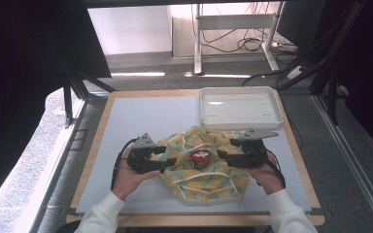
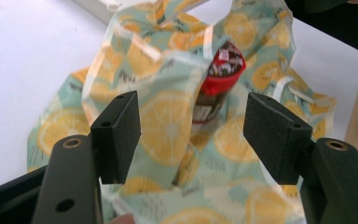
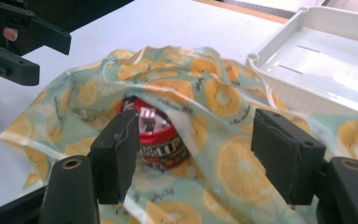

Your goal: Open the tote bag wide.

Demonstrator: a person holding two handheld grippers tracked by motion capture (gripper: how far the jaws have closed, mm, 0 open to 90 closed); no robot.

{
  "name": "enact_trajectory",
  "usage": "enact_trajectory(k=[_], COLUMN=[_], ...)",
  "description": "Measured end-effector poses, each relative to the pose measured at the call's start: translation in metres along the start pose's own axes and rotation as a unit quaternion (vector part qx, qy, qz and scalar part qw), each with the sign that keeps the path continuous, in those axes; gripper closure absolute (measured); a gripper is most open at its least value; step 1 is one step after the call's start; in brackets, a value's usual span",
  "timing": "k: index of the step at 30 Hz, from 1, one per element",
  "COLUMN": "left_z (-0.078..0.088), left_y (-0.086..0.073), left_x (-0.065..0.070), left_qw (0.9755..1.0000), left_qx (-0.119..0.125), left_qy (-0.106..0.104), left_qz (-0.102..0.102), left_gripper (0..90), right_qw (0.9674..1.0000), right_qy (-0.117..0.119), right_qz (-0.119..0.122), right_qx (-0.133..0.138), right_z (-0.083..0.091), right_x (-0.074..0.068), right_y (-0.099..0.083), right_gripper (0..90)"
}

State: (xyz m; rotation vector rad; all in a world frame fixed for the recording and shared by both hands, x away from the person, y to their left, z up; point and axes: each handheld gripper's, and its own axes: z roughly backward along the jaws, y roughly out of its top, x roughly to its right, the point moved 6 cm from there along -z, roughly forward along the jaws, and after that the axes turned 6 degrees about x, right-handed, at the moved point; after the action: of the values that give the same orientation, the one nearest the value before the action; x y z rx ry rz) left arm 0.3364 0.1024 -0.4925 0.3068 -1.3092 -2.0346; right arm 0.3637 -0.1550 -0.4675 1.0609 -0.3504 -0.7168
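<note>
Black pads of both tools, left tool [image 2: 193, 135] and right tool [image 3: 196, 156], stand released around the lemon-print bag [image 1: 201, 167]; a careless pinch beyond them could tip the red-lidded can [image 1: 199, 157].

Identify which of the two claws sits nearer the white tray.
The right claw, at the lemon-print bag's right edge, sits just below the white tray; the left claw is across the bag, farther off.
</note>
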Motion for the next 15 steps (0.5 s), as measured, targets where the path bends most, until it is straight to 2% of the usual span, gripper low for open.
enact_trajectory(k=[3, 4, 5, 7, 9, 12, 15], left_z=[-0.007, -0.009, -0.012, -0.012, -0.013, -0.013, -0.014], left_y=[0.009, 0.011, 0.014, 0.014, 0.009, 0.006, 0.002], left_x=[-0.002, -0.003, -0.004, -0.004, -0.005, -0.004, -0.002], left_qw=[1.0, 1.0, 0.9998, 0.9997, 0.9995, 0.9992, 0.9985], left_qx=[0.001, -0.001, -0.008, -0.008, -0.016, -0.019, -0.023], left_qy=[0.0, -0.005, -0.018, -0.022, -0.026, -0.034, -0.049], left_qz=[-0.003, -0.001, 0.0, -0.002, -0.008, -0.003, -0.006], left_gripper=[41.5, 50.2, 53.9, 64.8, 71.6, 80.5, 86.1], right_qw=[1.0, 0.9999, 0.9999, 0.9998, 0.9998, 0.9998, 0.9997], right_qy=[0.0, -0.005, -0.008, -0.009, -0.009, -0.011, -0.008], right_qz=[0.002, 0.006, 0.005, 0.009, 0.007, 0.007, 0.008], right_qx=[-0.003, -0.007, -0.008, -0.012, -0.012, -0.012, -0.022], right_z=[-0.007, -0.011, -0.012, -0.013, -0.013, -0.012, -0.011], right_x=[0.001, 0.001, 0.001, 0.001, 0.001, 0.002, -0.001], right_y=[0.003, 0.003, 0.003, 0.001, 0.0, -0.002, -0.005], right_gripper=[35.4, 36.4, 36.9, 38.3, 40.6, 44.9, 56.0])
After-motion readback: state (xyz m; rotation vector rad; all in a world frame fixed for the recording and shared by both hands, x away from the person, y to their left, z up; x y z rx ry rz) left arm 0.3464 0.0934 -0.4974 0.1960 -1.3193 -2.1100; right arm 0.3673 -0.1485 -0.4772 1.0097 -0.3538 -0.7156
